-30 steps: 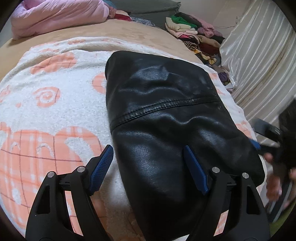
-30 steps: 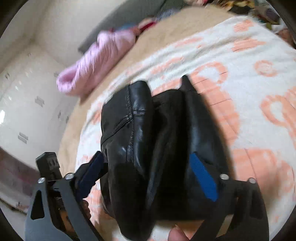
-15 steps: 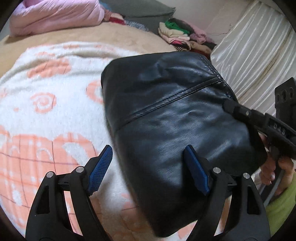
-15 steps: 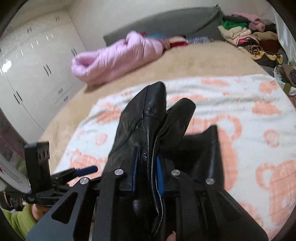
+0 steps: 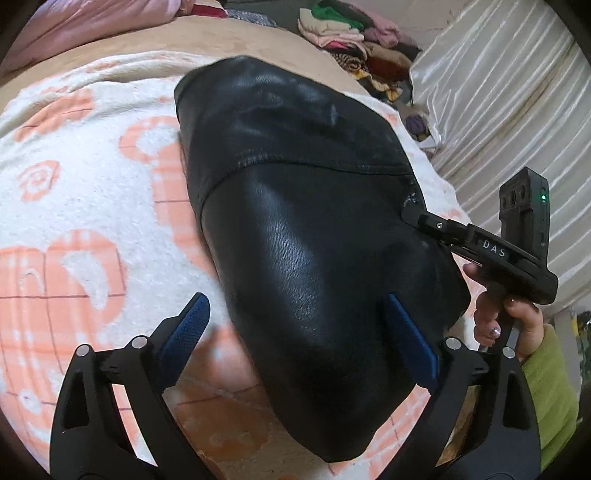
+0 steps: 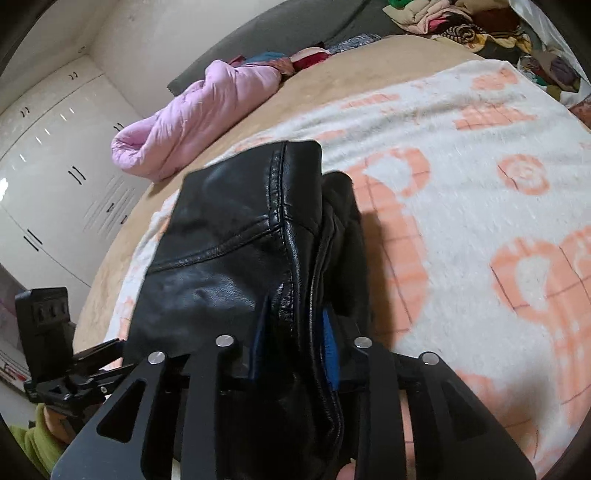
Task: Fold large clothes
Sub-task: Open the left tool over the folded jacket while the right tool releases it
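A folded black leather jacket (image 5: 314,229) lies on a white blanket with orange bear prints (image 5: 74,206). My left gripper (image 5: 295,301) hovers over the jacket's near end. Its jaws are opening wide and the blue pads (image 5: 188,325) touch nothing. My right gripper (image 6: 295,328) has the jacket's (image 6: 221,258) bunched, layered edge between its pads. Its jaws are opening while the leather still fills the gap. In the left wrist view the right gripper (image 5: 417,218) bites the jacket's right edge, held by a hand (image 5: 517,317) in a green sleeve.
A pink puffy quilt (image 6: 192,122) lies at the far side of the tan bed cover (image 6: 369,66). A pile of folded clothes (image 5: 343,33) sits at the back right beside a pale curtain (image 5: 498,92). White wardrobe doors (image 6: 48,177) stand beyond the bed.
The right gripper closed on the jacket's right edge, lifted it, and has now come lower with it. The left jaws have spread wider and shifted over the jacket's near end.
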